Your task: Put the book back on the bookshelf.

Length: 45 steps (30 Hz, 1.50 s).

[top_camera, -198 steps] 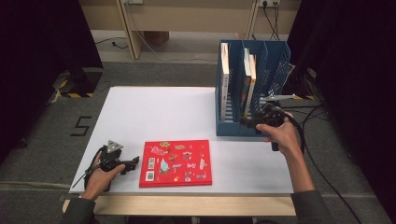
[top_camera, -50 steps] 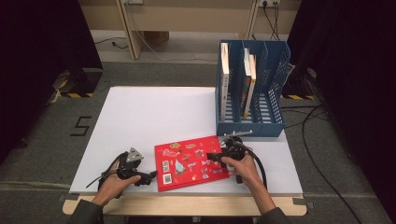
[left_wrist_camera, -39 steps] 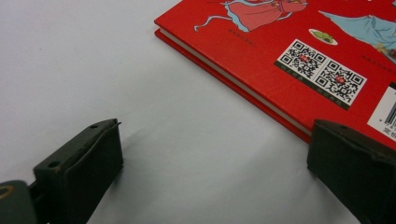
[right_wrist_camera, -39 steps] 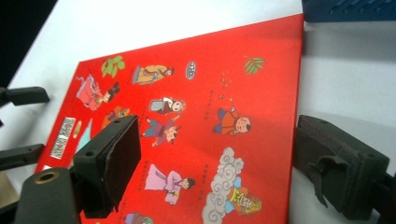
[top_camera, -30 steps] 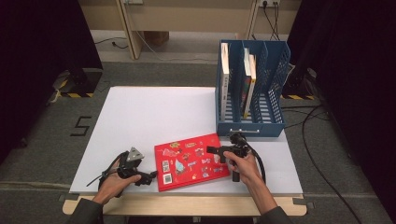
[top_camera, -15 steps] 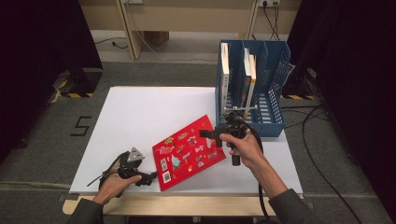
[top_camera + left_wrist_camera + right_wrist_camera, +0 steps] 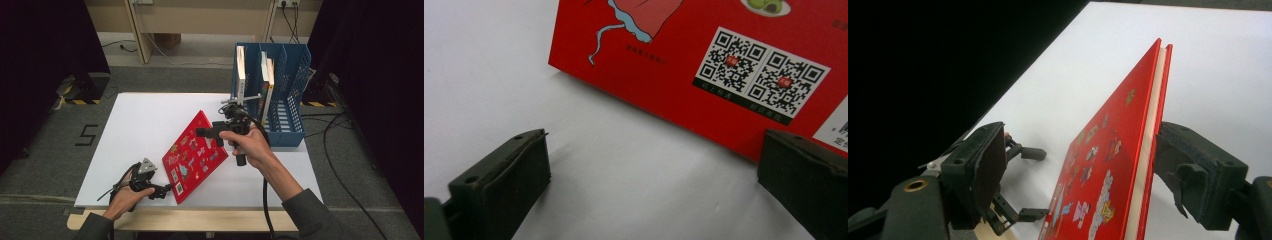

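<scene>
The right gripper [image 7: 202, 132], jaws closing, tips the red book [image 7: 196, 155] upright; the left gripper [image 7: 167, 190], wide open, braces its corner.

**Red book tilted up on edge**

Red hardcover picture book [image 7: 195, 152], cartoon stickers and two QR codes on its cover, closed, tilted steeply with its near corner on the white table [image 7: 145, 120], left of the blue file rack [image 7: 285, 80].

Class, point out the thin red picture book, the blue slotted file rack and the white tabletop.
thin red picture book [image 7: 192, 152]: high view, front cover.
blue slotted file rack [image 7: 295, 75]: high view, right side wall.
white tabletop [image 7: 145, 120]: high view, bare surface.
</scene>
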### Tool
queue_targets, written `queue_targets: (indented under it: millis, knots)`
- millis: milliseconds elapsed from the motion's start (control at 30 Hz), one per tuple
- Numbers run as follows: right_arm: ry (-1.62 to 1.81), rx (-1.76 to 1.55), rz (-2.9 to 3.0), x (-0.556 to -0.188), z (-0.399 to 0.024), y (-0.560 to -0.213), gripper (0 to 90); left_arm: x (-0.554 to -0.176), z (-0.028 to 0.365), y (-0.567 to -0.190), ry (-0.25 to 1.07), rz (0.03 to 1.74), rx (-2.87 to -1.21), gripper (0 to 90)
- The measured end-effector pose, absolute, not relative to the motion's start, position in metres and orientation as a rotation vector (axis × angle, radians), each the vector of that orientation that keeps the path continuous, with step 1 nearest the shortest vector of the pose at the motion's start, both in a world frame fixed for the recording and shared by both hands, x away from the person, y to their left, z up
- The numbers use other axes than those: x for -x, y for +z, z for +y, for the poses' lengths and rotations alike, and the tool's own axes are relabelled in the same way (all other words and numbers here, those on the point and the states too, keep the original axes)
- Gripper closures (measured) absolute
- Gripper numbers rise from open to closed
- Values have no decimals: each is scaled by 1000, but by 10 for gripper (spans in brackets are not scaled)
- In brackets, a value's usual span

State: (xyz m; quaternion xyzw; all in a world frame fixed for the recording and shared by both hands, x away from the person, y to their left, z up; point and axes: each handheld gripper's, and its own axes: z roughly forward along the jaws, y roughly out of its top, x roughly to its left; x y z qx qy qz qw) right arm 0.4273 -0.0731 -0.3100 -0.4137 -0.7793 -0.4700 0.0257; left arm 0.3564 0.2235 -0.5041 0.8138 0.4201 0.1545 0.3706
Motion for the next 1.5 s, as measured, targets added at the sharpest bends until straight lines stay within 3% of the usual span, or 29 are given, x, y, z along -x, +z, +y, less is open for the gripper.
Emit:
queue_targets:
  millis: [233,467,900,1500]
  knots:
    - [-1488,1169,-2437,-418,-55,-292,226,-358,218,-505,401,1072,-2082,0]
    - [-1510,980,-2379,-407,-26,-272,343,-361,202,-506,433,1059,-2091,0]
    - [-1418,1009,-2375,-414,-20,-293,330,-360,201,-506,436,1060,-2094,0]
    - [-1038,886,-2834,-416,-11,-286,580,-361,202,-506,430,1051,-2098,0]
